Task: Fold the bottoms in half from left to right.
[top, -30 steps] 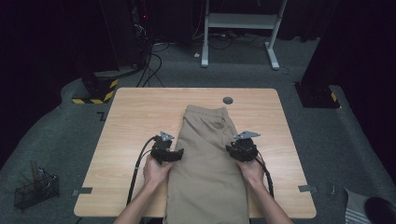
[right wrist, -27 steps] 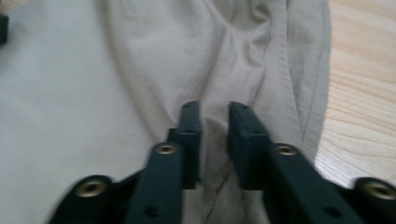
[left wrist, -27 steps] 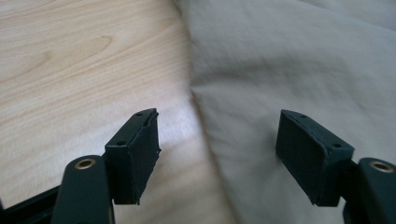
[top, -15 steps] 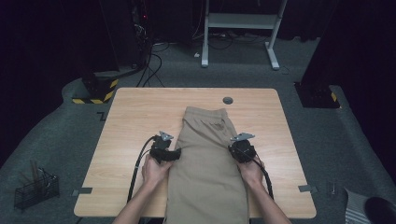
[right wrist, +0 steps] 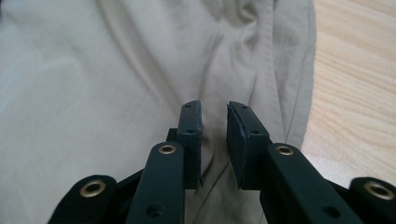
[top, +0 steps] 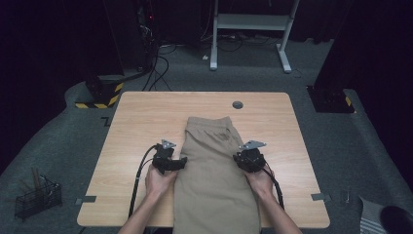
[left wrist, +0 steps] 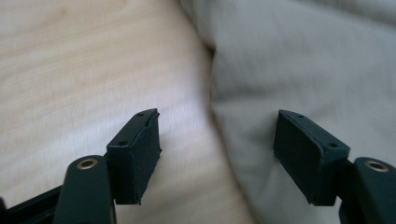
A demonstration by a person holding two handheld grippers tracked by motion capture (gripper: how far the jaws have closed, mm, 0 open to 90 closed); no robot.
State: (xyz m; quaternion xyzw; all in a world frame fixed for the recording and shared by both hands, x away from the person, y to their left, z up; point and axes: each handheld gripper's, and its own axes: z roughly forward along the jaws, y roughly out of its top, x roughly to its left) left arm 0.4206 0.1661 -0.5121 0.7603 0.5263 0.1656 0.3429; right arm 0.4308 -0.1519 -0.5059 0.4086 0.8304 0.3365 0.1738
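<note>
from the high view a light wooden table (top: 146, 122) stands on grey carpet (top: 341, 146) in a dark room, a white desk frame (top: 251, 22) behind it; khaki trousers (top: 214, 185) run from the table's middle over its near edge. in the left gripper view the left gripper (left wrist: 217, 156) gapes wide across the trousers' edge (left wrist: 280, 70). in the right gripper view the right gripper (right wrist: 214, 140), jaws just parting, stands narrow over the trousers' seam (right wrist: 268, 56).

Bare wood of the table (top: 141, 117) open left, right and beyond the khaki trousers (top: 214, 185); only a small dark round fitting (top: 237, 105) near the far edge. Left gripper (top: 182, 162) and right gripper (top: 237, 158) flanking the cloth, cables trailing back toward the near edge
</note>
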